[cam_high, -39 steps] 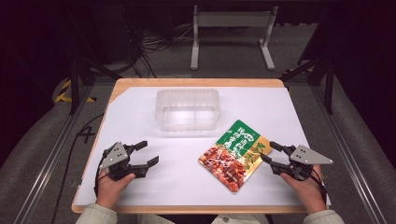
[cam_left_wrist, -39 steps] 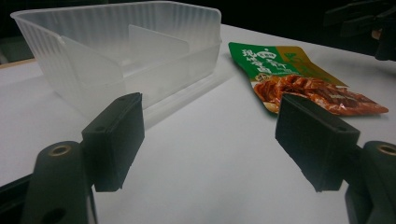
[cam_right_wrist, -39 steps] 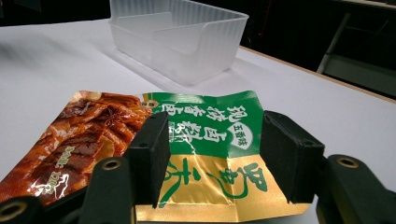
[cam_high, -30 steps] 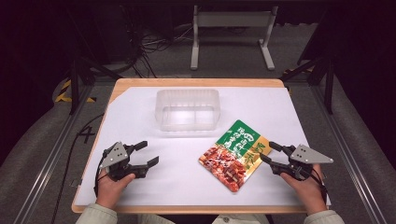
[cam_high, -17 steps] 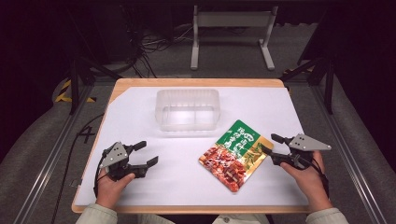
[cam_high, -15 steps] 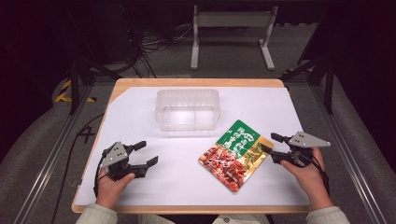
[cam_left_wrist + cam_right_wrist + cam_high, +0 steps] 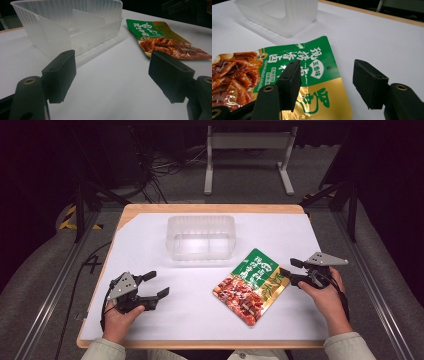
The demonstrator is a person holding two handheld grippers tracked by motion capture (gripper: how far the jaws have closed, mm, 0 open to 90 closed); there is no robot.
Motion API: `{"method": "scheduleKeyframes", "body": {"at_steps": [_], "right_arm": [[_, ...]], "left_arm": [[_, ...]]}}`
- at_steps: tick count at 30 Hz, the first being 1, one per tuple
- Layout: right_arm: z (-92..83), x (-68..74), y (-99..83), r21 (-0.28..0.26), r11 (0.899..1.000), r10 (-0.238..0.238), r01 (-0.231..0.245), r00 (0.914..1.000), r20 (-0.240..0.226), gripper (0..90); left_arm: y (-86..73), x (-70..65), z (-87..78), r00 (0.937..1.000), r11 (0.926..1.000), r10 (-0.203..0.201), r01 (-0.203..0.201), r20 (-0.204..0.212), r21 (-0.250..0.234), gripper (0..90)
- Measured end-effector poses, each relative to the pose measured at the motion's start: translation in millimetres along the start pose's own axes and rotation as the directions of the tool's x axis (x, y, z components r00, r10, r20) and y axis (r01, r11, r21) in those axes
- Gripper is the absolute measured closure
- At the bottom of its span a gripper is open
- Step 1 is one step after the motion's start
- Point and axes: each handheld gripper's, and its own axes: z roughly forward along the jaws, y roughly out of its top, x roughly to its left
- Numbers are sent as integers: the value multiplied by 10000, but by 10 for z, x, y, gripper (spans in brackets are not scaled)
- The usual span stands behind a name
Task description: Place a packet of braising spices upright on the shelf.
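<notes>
right gripper [image 7: 325, 82] — jaws wide, just opening | snack pouch [image 7: 287, 75] — edge under them, unheld

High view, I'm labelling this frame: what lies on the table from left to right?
Left claw → clear plastic container → snack pouch → right claw, open at the pouch's right edge.

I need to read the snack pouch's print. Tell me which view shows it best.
The right gripper view: the snack pouch lies close, its lettering large, though one jaw overlaps it. The high view shows the whole pouch small; the left gripper view shows it farther off, at a slant.
</notes>
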Motion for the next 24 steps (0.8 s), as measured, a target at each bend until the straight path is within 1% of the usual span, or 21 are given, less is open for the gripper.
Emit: {"method": "scheduleKeyframes", "body": {"at_steps": [2, 3, 4, 5, 7, 8, 9, 11, 13, 14, 16, 17, 19, 20, 21, 22, 24], "right_arm": [[43, -48, -29, 202, 9994, 293, -293, 9996, -2, 371], [75, -91, -59, 368, 9974, 617, -617, 9981, 6, 367], [75, -91, -59, 368, 9974, 617, -617, 9981, 6, 367], [91, -116, -77, 428, 9960, 785, -783, 9969, -37, 365], [122, -157, -112, 532, 9929, 1068, -1062, 9942, -85, 359], [149, -181, -149, 702, 9893, 1291, -1280, 9916, -114, 359], [149, -181, -149, 702, 9893, 1291, -1280, 9916, -114, 359], [171, -199, -180, 813, 9863, 1453, -1436, 9893, -150, 362], [198, -209, -213, 580, 9846, 1675, -1650, 9851, -402, 364], [202, -212, -221, 532, 9835, 1753, -1728, 9835, -454, 378], [205, -216, -229, 600, 9791, 1979, -1945, 9785, -574, 385], [209, -226, -237, 625, 9762, 2111, -2075, 9758, -566, 377], [213, -247, -258, 501, 9750, 2185, -2165, 9750, -401, 368], [214, -262, -265, 517, 9725, 2295, -2273, 9724, -428, 374], [210, -272, -269, 539, 9684, 2462, -2434, 9677, -537, 390], [207, -278, -275, 642, 9660, 2546, -2506, 9648, -656, 404], [213, -277, -282, 836, 9637, 2599, -2536, 9626, -761, 425]], "left_arm": [[-1, -5, 3, 10000, 10000, 26, -26, 8, 47, 229], [-1, -6, 5, 10000, 10000, 21, -22, 32, 49, 229], [-2, -7, 9, 10000, 10000, 20, -20, 40, 44, 229], [-1, -3, 11, 10000, 9999, 96, -96, 22, 36, 229], [-3, -8, 15, 10000, 10000, 44, -44, 28, 46, 229], [-1, -6, 12, 10000, 9999, 97, -97, 20, 60, 229], [-1, -6, 12, 10000, 9999, 97, -97, 20, 60, 229], [-2, -8, 12, 10000, 10000, 56, -57, 33, 43, 229], [-1, -7, 12, 9999, 9999, 108, -108, 25, 64, 230], [-1, -11, 13, 10000, 10000, 68, -68, 37, 57, 230], [-2, -10, 13, 10000, 10000, 70, -70, 43, 62, 230], [-2, -10, 14, 10000, 10000, 63, -63, 45, 59, 230], [-2, -9, 14, 10000, 10000, 62, -63, 51, 43, 230], [-1, -6, 13, 9999, 9999, 104, -104, 48, 45, 230], [-2, -9, 14, 10000, 10000, 59, -59, 51, 44, 230], [-2, -9, 14, 10000, 10000, 57, -57, 51, 51, 230], [-3, -10, 18, 10000, 10000, 53, -54, 49, 41, 230]]}}
